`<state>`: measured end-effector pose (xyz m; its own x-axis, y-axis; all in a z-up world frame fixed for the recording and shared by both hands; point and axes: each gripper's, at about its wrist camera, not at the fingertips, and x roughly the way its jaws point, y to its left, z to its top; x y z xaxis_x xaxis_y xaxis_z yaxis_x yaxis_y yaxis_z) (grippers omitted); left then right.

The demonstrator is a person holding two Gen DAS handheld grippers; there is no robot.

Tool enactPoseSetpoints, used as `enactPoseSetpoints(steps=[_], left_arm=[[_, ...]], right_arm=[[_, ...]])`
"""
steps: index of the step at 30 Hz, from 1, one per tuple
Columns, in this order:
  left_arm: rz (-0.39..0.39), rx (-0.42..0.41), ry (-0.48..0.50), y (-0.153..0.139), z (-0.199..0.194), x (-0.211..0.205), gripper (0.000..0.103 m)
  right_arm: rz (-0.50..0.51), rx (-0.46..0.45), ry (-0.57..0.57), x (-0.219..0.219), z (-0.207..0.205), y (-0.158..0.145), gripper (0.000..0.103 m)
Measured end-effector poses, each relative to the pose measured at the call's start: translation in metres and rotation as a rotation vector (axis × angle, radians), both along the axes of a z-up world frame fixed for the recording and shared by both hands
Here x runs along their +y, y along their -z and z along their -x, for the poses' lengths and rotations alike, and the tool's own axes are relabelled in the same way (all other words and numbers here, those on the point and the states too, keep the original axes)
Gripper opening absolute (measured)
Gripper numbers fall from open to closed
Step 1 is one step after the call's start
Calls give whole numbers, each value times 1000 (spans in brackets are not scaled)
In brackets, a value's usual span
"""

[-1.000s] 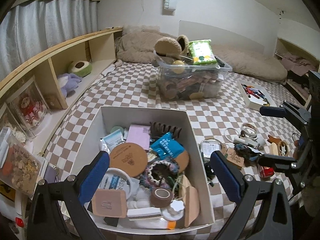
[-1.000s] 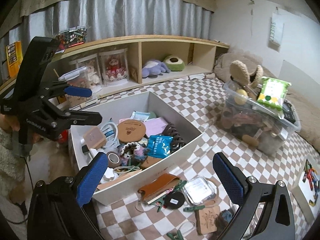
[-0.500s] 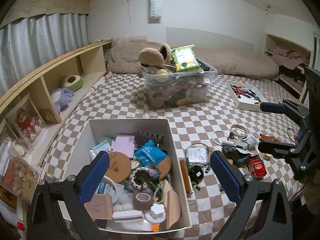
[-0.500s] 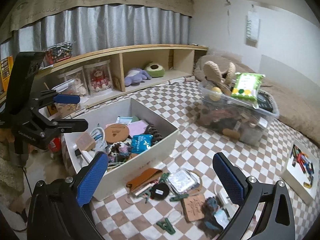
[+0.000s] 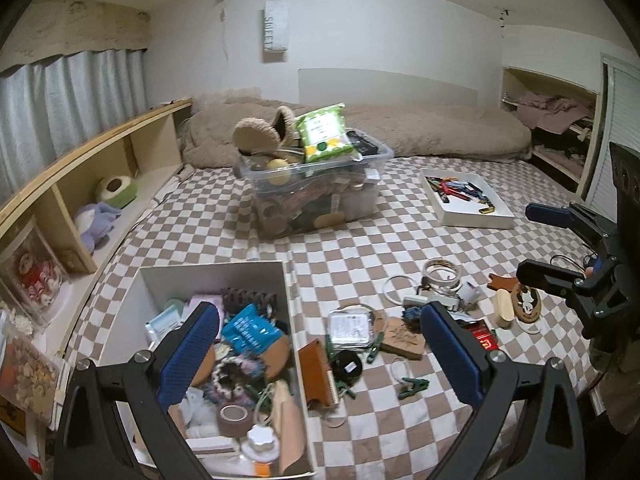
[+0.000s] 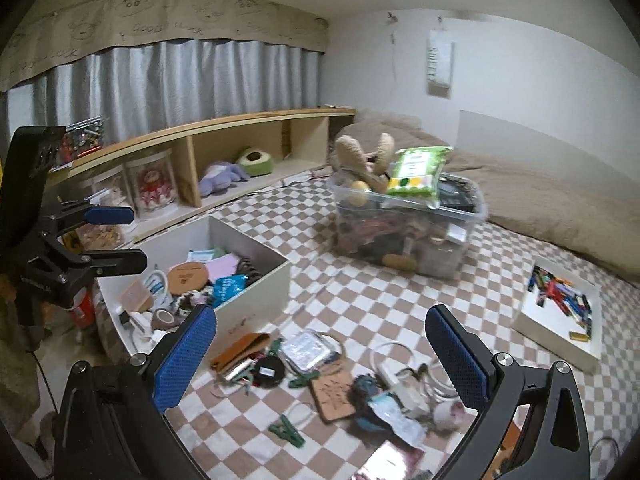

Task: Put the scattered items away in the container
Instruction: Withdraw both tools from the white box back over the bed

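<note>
Both grippers empty, jaws spread wide — clutter lies on the checked cover beside the white box point(image 5: 132, 292).

Your left gripper point(image 5: 320, 356) and right gripper point(image 6: 320, 360) hover above. Take the brown comb case point(image 5: 316, 372) across its stiff, light edges — likely slippery.

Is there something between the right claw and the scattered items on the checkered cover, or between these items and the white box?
Nothing visible blocks either path. The right claw hangs open above the scattered items, with only air below it. The white box stands right beside them, open on top; only its side wall must be cleared, though it is already quite full.
</note>
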<state>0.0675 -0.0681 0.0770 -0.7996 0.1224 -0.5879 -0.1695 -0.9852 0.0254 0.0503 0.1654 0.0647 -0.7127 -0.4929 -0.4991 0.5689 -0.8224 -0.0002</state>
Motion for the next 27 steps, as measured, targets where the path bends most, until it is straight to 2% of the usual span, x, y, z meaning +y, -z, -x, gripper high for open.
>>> enactPoseSetpoints(steps=[15,27], left_arm=[[-27,3,85,9,13,48,102],[-50,-22,121,22,25,73,102]], right_arm=[[12,-4,156,79,-12,7,103],[-6,-33,249,122,-11,25,103]])
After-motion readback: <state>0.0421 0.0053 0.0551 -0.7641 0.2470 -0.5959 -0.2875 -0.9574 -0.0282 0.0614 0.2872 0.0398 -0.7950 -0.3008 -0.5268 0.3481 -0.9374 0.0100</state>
